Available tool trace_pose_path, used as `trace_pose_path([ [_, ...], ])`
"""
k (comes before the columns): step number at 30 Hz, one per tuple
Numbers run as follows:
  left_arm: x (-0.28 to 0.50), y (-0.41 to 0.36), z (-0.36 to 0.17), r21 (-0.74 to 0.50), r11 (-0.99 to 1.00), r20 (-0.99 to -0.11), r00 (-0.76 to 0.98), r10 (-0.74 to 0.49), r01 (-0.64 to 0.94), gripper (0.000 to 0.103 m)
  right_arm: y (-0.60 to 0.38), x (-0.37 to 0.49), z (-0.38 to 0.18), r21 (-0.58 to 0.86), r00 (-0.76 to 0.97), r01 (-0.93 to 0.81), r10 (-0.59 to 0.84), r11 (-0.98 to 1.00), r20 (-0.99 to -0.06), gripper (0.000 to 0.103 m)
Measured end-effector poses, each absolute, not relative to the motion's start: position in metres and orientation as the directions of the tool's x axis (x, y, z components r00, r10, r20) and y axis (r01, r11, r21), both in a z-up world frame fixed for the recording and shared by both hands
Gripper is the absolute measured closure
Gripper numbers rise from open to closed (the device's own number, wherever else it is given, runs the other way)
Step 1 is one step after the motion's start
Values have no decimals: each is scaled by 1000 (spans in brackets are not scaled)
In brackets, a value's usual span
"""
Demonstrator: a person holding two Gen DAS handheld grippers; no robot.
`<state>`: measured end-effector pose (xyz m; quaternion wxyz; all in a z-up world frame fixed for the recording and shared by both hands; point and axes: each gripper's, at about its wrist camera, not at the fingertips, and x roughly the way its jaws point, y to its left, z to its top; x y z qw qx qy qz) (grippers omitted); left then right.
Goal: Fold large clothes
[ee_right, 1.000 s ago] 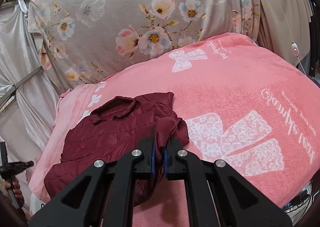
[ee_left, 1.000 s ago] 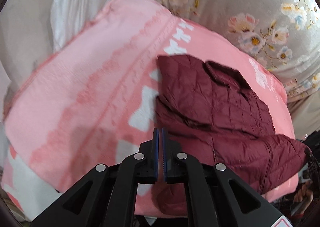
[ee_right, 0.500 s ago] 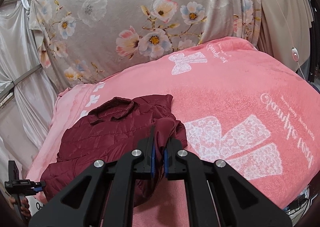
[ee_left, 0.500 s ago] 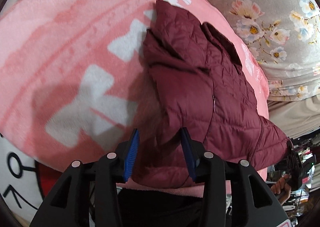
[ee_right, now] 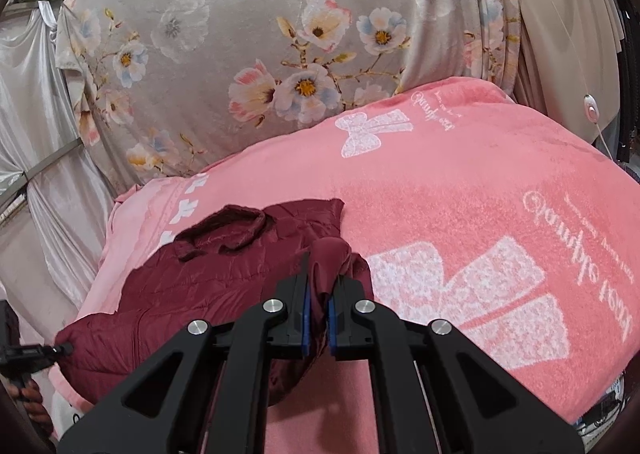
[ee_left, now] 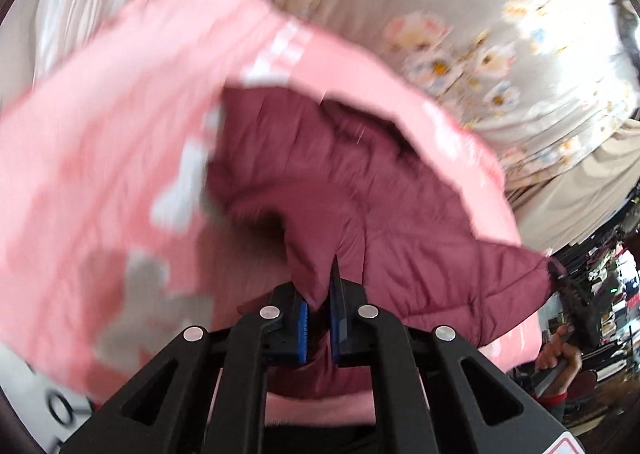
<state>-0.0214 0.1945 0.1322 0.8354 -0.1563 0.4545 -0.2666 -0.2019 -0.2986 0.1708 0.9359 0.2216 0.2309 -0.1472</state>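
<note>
A maroon quilted jacket (ee_right: 224,286) lies on a pink blanket (ee_right: 460,194) with white bows. My right gripper (ee_right: 318,282) is shut on a bunched fold of the jacket's near right edge. In the blurred left wrist view my left gripper (ee_left: 318,294) is closing tight on a fold at the jacket's (ee_left: 360,182) near edge, with cloth pinched between the blue pads. Its collar lies at the far side. Each gripper also shows at the other view's edge: the left gripper (ee_right: 24,352) at the jacket's left corner, the right gripper (ee_left: 576,302) held by a hand (ee_left: 560,354).
A grey floral cloth (ee_right: 280,54) hangs behind the blanket, with white satin drapes (ee_right: 40,134) to the left. A white cord with a switch (ee_right: 591,110) hangs at the right. The pink blanket (ee_left: 120,134) spreads wide on both sides of the jacket.
My left gripper opened, moved over the jacket's near edge and closed on a fold of it. My right gripper kept still, holding its fold.
</note>
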Motion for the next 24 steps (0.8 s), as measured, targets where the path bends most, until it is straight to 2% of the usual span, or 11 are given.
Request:
trace_pose_path([
  [4, 14, 193, 174, -499, 798, -608, 519, -600, 337, 98, -311, -172, 184, 347, 865, 382, -198, 856, -461, 98],
  [9, 69, 181, 182, -494, 823, -605, 569, -557, 281, 96, -331, -121, 186, 384, 872, 376, -181, 843, -454, 98],
  [14, 123, 158, 167, -415, 888, -675, 586, -448, 200, 92, -340, -55, 171, 379, 855, 380, -165, 844, -492, 96],
  [15, 135, 151, 162, -381, 907, -692, 595, -410, 181, 89, -342, -39, 166, 376, 851, 383, -163, 844, -500, 96],
  [19, 174, 136, 139, -287, 951, -734, 610, -297, 118, 88, -345, 4, 146, 335, 821, 415, -189, 846, -539, 94],
  [21, 191, 137, 129, -313, 946, -741, 601, -300, 87, 87, -347, 19, 136, 328, 812, 428, -199, 842, -549, 92],
  [24, 208, 147, 123, -393, 919, -733, 590, -339, 39, 87, -353, 25, 131, 353, 820, 442, -213, 825, -531, 73],
])
